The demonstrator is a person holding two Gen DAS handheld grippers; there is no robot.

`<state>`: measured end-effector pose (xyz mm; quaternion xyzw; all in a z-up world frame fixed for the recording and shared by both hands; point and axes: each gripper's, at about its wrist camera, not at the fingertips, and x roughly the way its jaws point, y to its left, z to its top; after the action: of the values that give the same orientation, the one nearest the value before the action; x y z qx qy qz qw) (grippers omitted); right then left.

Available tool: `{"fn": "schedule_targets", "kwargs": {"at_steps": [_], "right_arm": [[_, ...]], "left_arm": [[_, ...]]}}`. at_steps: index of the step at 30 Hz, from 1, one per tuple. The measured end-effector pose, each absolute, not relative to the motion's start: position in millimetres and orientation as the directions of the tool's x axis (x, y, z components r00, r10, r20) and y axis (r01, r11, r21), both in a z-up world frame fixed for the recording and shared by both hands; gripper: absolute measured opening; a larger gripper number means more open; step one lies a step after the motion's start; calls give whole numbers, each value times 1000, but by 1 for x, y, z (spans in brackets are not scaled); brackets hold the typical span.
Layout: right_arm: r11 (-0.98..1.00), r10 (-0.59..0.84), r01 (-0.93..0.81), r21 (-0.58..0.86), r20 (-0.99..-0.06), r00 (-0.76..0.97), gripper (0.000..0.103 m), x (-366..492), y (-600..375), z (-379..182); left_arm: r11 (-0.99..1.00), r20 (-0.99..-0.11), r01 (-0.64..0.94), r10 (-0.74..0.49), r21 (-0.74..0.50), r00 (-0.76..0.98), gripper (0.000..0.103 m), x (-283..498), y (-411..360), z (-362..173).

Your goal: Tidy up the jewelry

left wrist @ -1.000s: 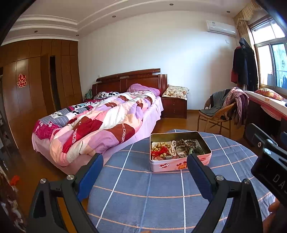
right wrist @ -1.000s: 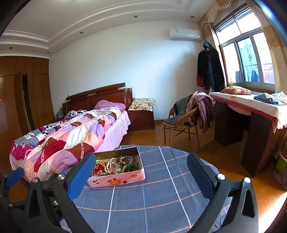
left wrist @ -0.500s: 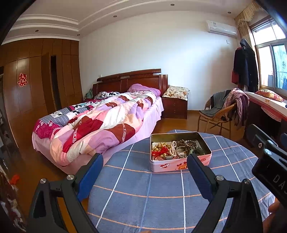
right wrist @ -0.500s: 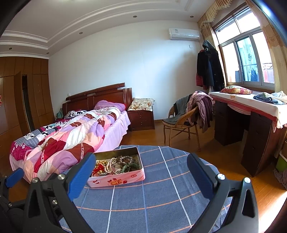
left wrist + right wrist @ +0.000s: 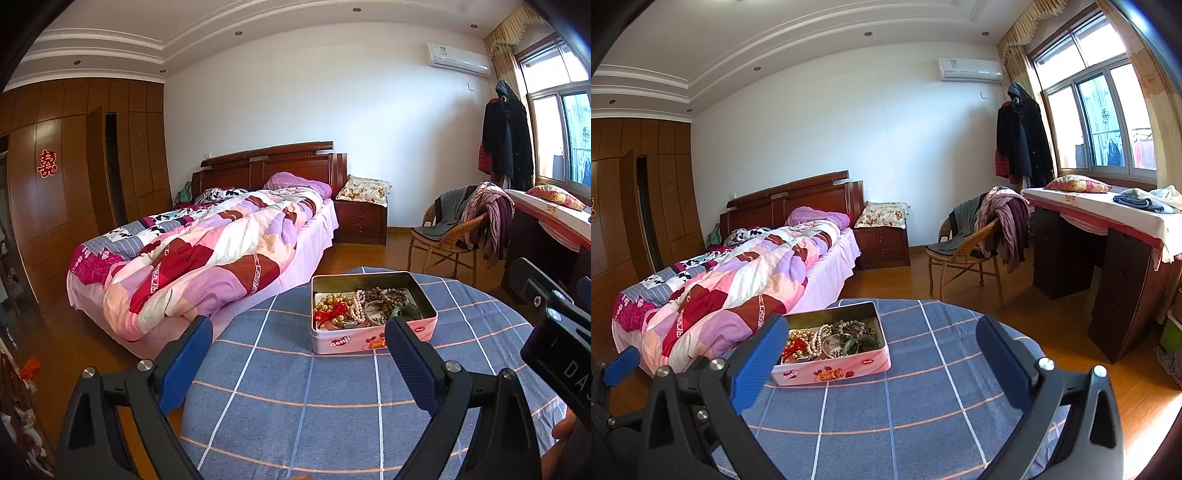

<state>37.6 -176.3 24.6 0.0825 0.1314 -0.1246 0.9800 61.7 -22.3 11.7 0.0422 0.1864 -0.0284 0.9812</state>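
Observation:
A pink open tin stands on a round table with a blue checked cloth. Inside lie tangled jewelry pieces: gold beads with a red tassel, pearl and brown bead strands, and a green bangle. My left gripper hovers open over the near side of the table, with the tin beyond its right finger. My right gripper is open too, held back from the tin, which sits by its left finger. Both hold nothing.
A bed with a patchwork quilt stands past the table's left side. A wicker chair draped with clothes and a dark desk stand to the right. The right gripper's body shows at the left wrist view's right edge.

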Motion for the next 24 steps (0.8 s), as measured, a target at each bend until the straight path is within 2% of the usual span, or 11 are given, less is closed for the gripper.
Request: {"fn": "schedule_targets", "kwargs": {"at_steps": [18,24], "right_arm": [[954,-225,269,130,-279,934,103,38,-175,22],[955,-222,267,130,-287,932,103,38,-175,20]], "left_arm": [[993,-366,62,-22,97,930,94,64,-25,9],[994,-405,65,-24,89,914,94,70,-27,6]]}}
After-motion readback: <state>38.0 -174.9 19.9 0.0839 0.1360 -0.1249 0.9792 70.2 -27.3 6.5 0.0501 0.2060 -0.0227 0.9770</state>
